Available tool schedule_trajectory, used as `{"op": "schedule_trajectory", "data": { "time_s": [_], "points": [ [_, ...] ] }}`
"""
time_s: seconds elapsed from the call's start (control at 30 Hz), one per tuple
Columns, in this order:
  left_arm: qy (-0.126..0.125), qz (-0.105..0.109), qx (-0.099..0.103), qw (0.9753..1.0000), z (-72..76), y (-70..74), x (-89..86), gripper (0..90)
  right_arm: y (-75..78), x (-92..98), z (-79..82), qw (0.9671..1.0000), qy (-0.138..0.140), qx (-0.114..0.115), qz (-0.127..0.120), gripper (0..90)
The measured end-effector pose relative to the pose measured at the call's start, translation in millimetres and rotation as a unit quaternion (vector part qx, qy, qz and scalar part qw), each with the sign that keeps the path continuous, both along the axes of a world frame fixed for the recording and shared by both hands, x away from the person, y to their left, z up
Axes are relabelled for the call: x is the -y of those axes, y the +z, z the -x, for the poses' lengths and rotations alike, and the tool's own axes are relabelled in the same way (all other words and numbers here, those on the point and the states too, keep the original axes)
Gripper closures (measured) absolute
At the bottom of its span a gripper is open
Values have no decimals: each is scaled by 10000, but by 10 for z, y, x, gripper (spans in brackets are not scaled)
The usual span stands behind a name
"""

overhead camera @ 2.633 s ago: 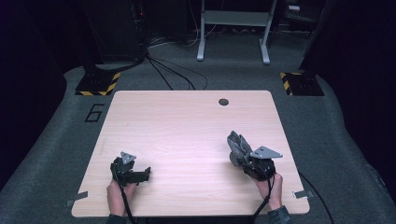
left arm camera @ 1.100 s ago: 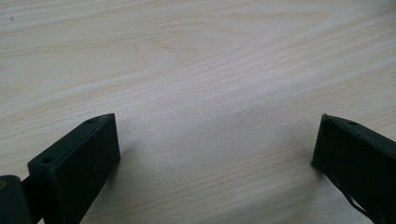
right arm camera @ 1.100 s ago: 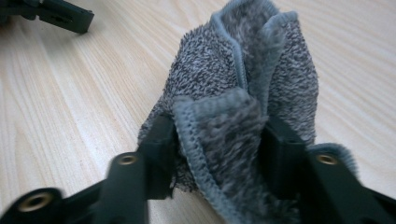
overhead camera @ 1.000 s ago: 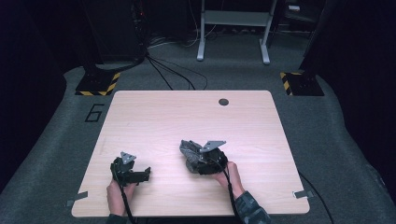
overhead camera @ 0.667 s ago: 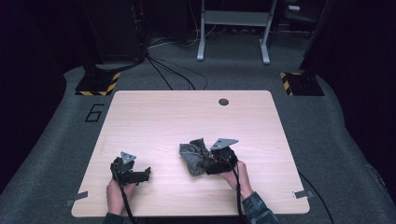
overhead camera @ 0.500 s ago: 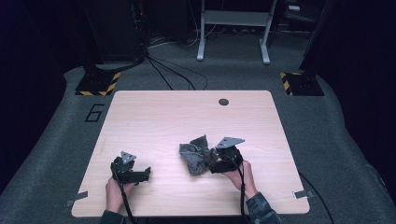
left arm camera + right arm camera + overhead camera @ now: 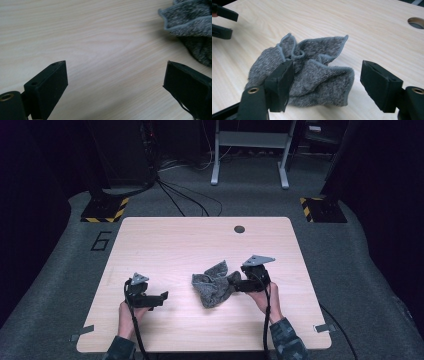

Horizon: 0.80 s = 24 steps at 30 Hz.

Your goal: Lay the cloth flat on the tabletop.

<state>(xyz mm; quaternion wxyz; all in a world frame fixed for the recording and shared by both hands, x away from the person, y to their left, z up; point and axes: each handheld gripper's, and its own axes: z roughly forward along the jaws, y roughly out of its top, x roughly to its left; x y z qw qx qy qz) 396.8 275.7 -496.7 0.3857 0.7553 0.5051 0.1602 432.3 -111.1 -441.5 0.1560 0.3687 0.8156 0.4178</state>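
Right hand-held gripper (image 7: 236,285) shifted slightly rightward since half second ago, cloth left behind on counter; left hand-held gripper (image 7: 161,299) unmoved. Right hand-held gripper released: jaws spread wide, one crumpled grey terry cloth (image 7: 312,72) lying between and just ahead, left jaw touching its edge. Left hand-held gripper likewise released, jaws apart over bare wood, cloth corner (image 7: 192,27) near. Two hand-held grippers, one cloth, centre-front of light wooden counter (image 7: 190,245). One round cable hole (image 7: 239,228) at far edge.
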Motion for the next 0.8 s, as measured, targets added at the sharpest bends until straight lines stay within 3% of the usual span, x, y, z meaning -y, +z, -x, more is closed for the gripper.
{"op": "schedule_trajectory", "data": {
  "time_s": [0.2, 0.27, 0.37, 0.6, 0.8],
  "points": [
    [-372, 50, 104, 9992, -108, 103, 148, 77, 24, -10, -150, 9999, -54, 5, 145, 314],
    [-619, 86, 64, 9980, -192, 151, 227, 88, 54, -4, -206, 9999, -66, 24, 150, 322],
    [-805, 88, 73, 9967, -294, 171, 331, 109, 79, -12, -315, 10000, -61, -76, 20, 335],
    [-1134, 93, 42, 9935, -500, 226, 474, 148, 11, -179, -522, 9990, 69, -253, 361, 375],
    [-1425, 19, -60, 9898, -647, 203, 605, 195, -78, -232, -670, 9973, 126, -626, 371, 380]
  ]
}}
